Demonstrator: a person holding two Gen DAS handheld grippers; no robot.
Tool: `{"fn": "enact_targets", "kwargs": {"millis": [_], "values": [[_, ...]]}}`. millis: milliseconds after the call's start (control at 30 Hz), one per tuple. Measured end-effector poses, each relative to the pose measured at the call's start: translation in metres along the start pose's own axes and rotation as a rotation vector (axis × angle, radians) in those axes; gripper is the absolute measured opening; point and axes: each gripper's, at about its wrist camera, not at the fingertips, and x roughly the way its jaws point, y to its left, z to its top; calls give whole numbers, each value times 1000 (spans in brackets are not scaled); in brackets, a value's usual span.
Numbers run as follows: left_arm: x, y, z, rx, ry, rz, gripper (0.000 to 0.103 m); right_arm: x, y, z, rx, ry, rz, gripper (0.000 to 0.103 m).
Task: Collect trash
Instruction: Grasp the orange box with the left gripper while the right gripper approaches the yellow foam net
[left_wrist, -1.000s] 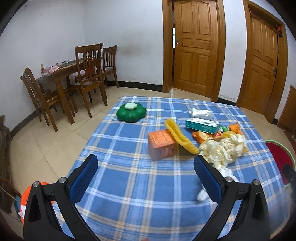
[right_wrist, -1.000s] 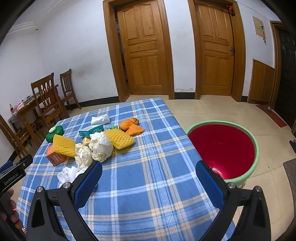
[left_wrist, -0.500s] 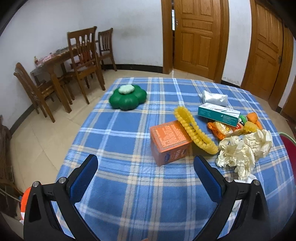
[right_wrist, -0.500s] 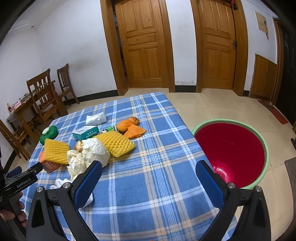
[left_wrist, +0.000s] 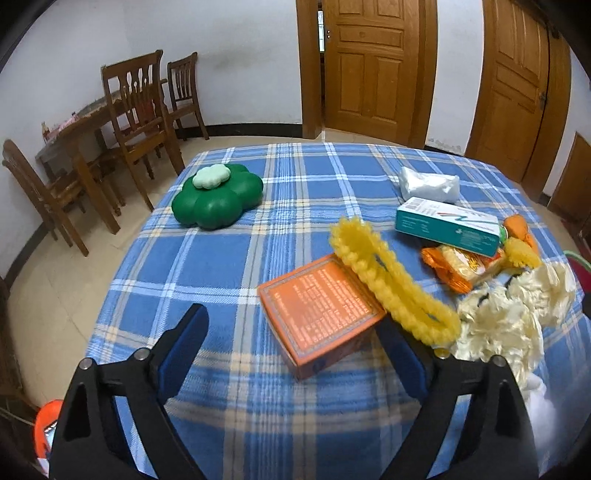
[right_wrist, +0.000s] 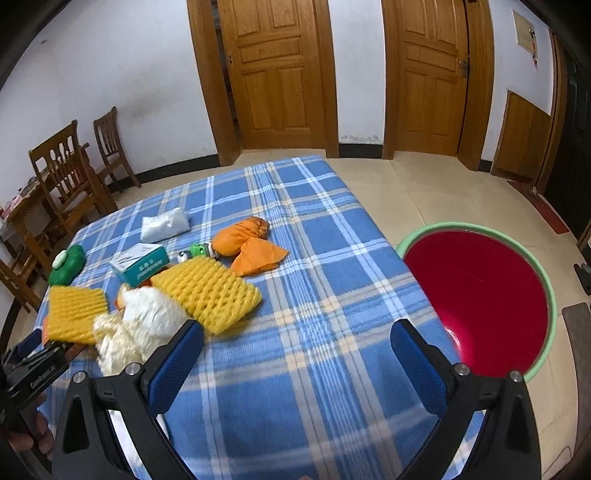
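1. The left hand-held gripper is wide apart and holds nothing; it hangs low over the table with the blue checked cloth; the orange box lies between its two blue fingers.
2. A yellow foam net rests on the far right corner of the orange box; crumpled pale paper lies just beside it on the right.
3. A teal and white box sits on an orange snack wrapper; a white tissue pack lies behind them; a green flower-shaped thing sits well apart on the left.
4. The right hand-held gripper is also wide apart and holds nothing; it hangs over bare cloth near the trash pile; a second yellow foam net is just in front of its left finger.
5. A red basin with a green rim stands on the floor beside the table, on the right.
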Motion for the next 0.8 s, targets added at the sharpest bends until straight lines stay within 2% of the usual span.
{"fn": "enact_targets", "kwargs": {"millis": [67, 167, 200, 600, 800], "values": [[5, 3, 1, -11, 9, -29, 83, 7, 4, 4, 6, 7, 1, 103], [10, 8, 4, -41, 19, -111, 68, 16, 10, 9, 5, 12, -2, 103], [11, 9, 4, -46, 21, -124, 66, 20, 11, 11, 2, 14, -3, 103], [15, 15, 10, -56, 14, -196, 65, 42, 24, 19, 34, 55, 33, 103], [2, 18, 8, -64, -31, -181, 65, 46, 28, 17, 38, 87, 93, 89]]}}
